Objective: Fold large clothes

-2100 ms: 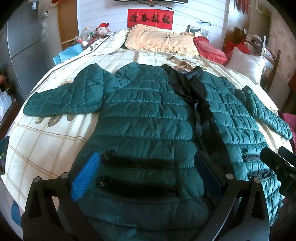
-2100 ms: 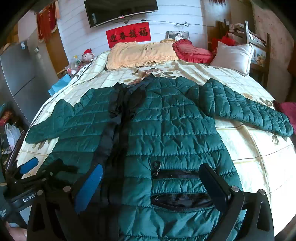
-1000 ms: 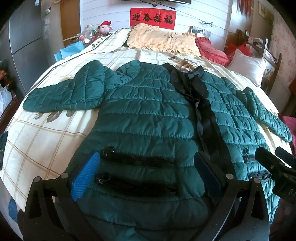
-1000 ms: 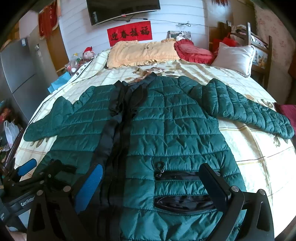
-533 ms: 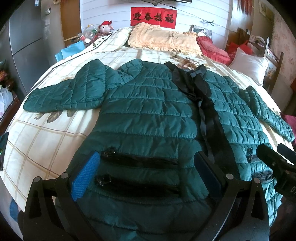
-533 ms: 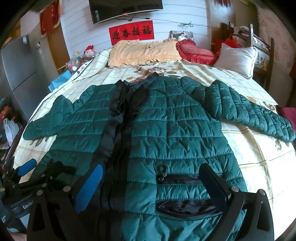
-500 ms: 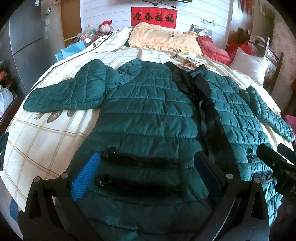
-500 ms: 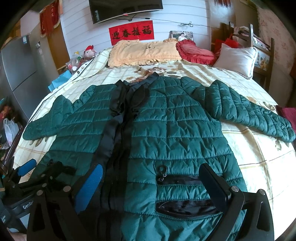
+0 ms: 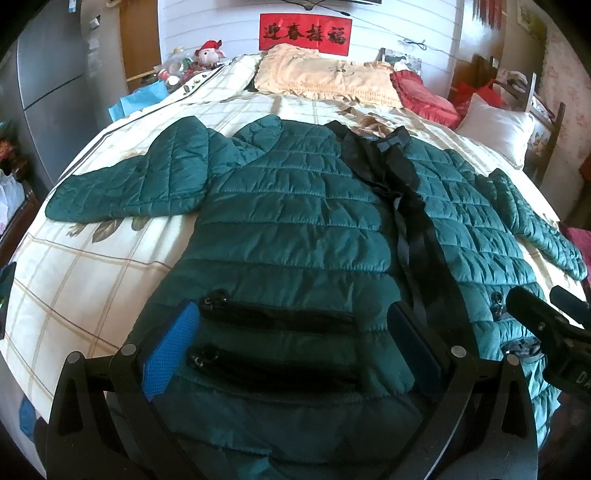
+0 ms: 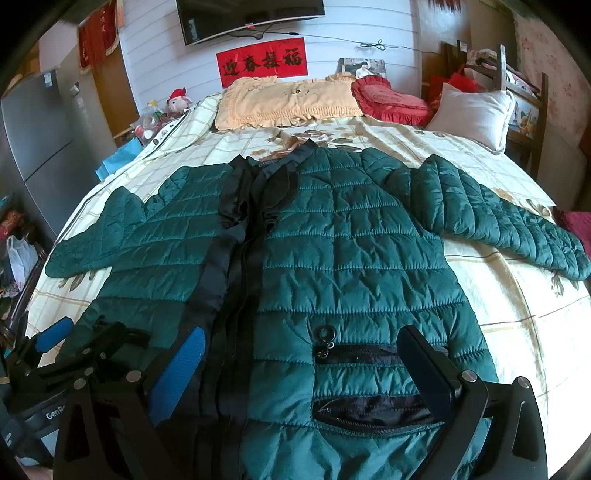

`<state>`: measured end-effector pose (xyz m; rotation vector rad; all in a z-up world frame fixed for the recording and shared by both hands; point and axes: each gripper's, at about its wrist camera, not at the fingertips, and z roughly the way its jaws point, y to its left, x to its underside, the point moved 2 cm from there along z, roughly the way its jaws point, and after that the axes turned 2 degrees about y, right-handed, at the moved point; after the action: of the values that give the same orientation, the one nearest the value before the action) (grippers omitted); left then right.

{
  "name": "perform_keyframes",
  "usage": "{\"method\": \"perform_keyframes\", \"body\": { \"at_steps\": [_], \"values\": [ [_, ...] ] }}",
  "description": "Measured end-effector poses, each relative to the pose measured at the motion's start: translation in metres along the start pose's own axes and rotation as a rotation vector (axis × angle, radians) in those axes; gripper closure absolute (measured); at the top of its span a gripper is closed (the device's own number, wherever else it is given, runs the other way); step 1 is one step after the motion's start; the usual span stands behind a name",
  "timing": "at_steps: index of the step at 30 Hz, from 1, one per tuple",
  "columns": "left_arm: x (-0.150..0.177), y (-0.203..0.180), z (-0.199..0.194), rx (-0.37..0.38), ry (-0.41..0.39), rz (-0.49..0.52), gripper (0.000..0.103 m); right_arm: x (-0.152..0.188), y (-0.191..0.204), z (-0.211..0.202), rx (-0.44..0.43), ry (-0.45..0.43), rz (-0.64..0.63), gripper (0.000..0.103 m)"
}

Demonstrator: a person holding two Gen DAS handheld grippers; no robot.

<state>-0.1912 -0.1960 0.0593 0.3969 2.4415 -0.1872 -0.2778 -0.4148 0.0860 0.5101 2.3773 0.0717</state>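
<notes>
Checked cream bedspread [image 10: 509,295] covers the bed. Yellow frilled pillow [image 10: 284,99], red cushion [image 10: 388,99] and white pillow [image 10: 472,114] at the head; red banner [image 10: 262,61] and TV [image 10: 251,14] on the wall. Grey fridge [image 10: 40,144] stands left.

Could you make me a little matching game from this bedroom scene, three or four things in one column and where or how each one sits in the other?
Things:
1. green jacket
2. red banner
3. white pillow
4. soft toy

Places or states:
A. hung on the white wall above the head of the bed
B. spread flat on the bed, front up, sleeves out to both sides
C. at the far left corner of the bed, among small items
D. at the far right side of the bed, next to a red cushion

Pairs: 1-B, 2-A, 3-D, 4-C
</notes>
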Motion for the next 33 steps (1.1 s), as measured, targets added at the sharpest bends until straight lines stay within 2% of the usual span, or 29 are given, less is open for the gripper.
{"method": "perform_keyframes", "body": {
  "at_steps": [11, 18, 33],
  "values": [
    [0.006, 0.002, -0.004, 0.005, 0.006, -0.011, 0.001, 0.009, 0.003, -0.005, -0.013, 0.004, 0.009, 0.0],
    [0.008, 0.003, -0.005, 0.0, 0.008, -0.01, 0.001, 0.013, 0.006, -0.009, -0.021, 0.036, 0.012, 0.0],
    [0.01, 0.007, -0.006, -0.009, 0.009, -0.015, 0.001, 0.014, 0.007, -0.006, -0.011, 0.034, 0.005, 0.0]
  ]
}}
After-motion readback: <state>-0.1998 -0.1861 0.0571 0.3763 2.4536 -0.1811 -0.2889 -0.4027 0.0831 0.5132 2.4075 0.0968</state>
